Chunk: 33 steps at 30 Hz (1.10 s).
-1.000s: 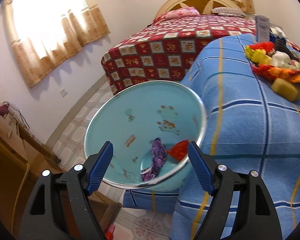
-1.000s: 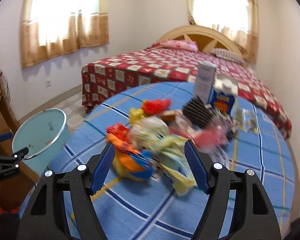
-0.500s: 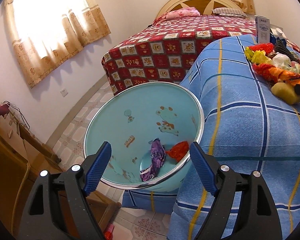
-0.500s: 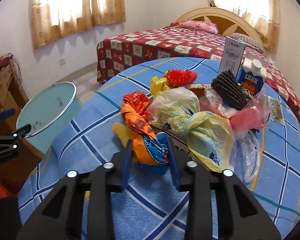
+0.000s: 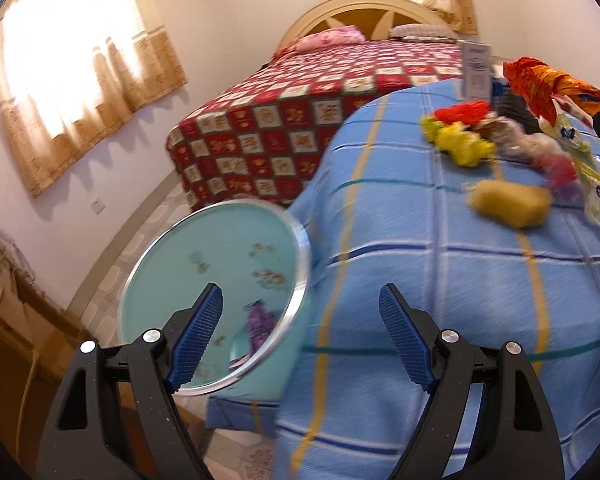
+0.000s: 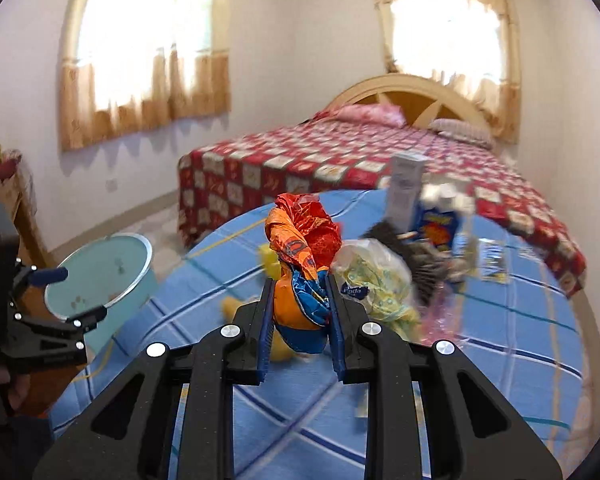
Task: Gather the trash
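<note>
My right gripper (image 6: pixel 300 308) is shut on an orange, red and blue snack wrapper (image 6: pixel 300 264) and holds it above the blue checked table (image 6: pixel 380 420). The lifted wrapper also shows in the left wrist view (image 5: pixel 556 84). A pile of trash stays on the table: a yellow-white bag (image 6: pixel 376 280), a yellow lump (image 5: pixel 508 204), yellow and red crumpled pieces (image 5: pixel 460 136). My left gripper (image 5: pixel 300 344) is open and empty, over the edge between the table and the light-blue bin (image 5: pixel 204 264). The bin holds a purple wrapper (image 5: pixel 258 320).
A bed with a red patterned cover (image 5: pixel 300 120) stands behind the table. A white box (image 6: pixel 406 188) and a blue carton (image 6: pixel 440 232) stand at the table's far side. A wooden cabinet (image 5: pixel 8 320) is left of the bin.
My right gripper closed on the orange wrapper and lifted it off the pile. My left gripper swung right, so the bin now sits lower left in its view.
</note>
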Tool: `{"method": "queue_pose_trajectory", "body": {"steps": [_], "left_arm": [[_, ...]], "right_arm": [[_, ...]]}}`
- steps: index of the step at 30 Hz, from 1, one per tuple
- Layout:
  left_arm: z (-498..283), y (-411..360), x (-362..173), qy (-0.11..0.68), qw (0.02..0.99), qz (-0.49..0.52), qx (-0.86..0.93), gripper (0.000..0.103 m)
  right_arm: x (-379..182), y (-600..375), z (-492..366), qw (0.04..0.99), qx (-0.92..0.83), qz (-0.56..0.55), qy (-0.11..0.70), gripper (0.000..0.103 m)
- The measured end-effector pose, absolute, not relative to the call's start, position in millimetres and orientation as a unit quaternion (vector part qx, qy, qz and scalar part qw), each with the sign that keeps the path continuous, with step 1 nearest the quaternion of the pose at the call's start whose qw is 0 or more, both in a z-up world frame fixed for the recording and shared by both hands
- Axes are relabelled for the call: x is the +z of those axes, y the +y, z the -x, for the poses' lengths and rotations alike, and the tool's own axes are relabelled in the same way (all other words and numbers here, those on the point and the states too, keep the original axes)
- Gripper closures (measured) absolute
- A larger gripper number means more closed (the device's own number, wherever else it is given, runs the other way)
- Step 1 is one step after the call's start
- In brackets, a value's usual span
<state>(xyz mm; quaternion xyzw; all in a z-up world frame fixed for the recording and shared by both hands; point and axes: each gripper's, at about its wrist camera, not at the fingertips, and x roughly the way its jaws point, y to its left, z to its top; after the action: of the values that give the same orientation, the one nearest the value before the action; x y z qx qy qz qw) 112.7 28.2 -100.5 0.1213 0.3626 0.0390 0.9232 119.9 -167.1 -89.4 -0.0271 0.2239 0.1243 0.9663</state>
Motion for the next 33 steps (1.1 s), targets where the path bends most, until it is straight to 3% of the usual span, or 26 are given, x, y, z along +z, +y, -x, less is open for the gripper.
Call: {"method": "queue_pose_trajectory", "body": {"steps": [8,11,14,24,33], "left_arm": [[-121,-19,-102,0.358,0.925,-0.124,0.004,0.024],[-122,-22,-107,0.365,0.922,-0.129,0.002,0.024],[-124,-21,-108,0.369,0.921,-0.127,0.004,0.024],[-127,-32,-100,0.362,0.924,-0.118,-0.008,0.024],[-129,-51,-104,0.370,0.922,-0.116,-0.021,0.024]], "right_arm": [[-111,-205,-108,0.964,0.078,0.072,0.243,0.076],[-136,-215,-114,0.950,0.071,0.115,0.283,0.066],[-142,-227,-109,0.952,0.084,0.085,0.283,0.043],[-149,-286,-95,0.945,0.076,-0.061,0.311,0.042],[-159,-305,-73,0.945,0.047,-0.059,0.317,0.041]]}}
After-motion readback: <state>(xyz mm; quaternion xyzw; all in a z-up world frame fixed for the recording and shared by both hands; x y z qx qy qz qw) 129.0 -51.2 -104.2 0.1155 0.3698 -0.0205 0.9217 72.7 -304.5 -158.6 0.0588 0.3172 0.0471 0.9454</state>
